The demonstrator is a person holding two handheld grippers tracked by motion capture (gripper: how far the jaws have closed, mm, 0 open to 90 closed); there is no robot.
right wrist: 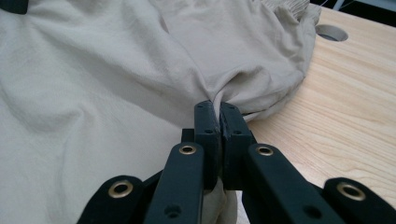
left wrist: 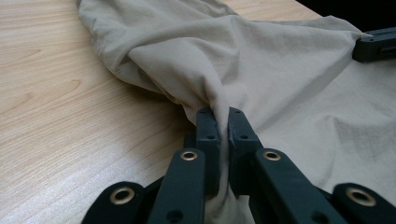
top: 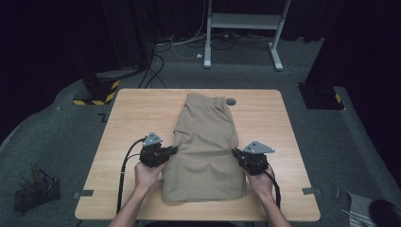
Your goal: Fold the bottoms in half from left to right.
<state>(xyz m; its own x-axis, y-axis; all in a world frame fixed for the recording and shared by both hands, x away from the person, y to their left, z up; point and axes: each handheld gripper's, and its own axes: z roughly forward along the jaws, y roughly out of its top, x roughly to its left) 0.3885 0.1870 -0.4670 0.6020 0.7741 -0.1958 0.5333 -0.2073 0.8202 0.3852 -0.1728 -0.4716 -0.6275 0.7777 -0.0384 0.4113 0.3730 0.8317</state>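
Beige shorts [top: 205, 146] flat on wooden table [top: 137, 118] (dark room).

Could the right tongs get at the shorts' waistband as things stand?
Probably not right away: the right tongs are shut on the shorts' right edge, and the waistband lies at the table's far end. They would have to let go first; nothing else blocks the way.

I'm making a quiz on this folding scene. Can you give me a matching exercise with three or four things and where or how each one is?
Things:
1. left gripper
2. right gripper
3. beige shorts
4. round hole

States:
A. in the tabletop by the waistband
B. pinching the shorts' right edge
C. lying flat along the table's middle
D. pinching the shorts' left edge

Pairs: 1-D, 2-B, 3-C, 4-A
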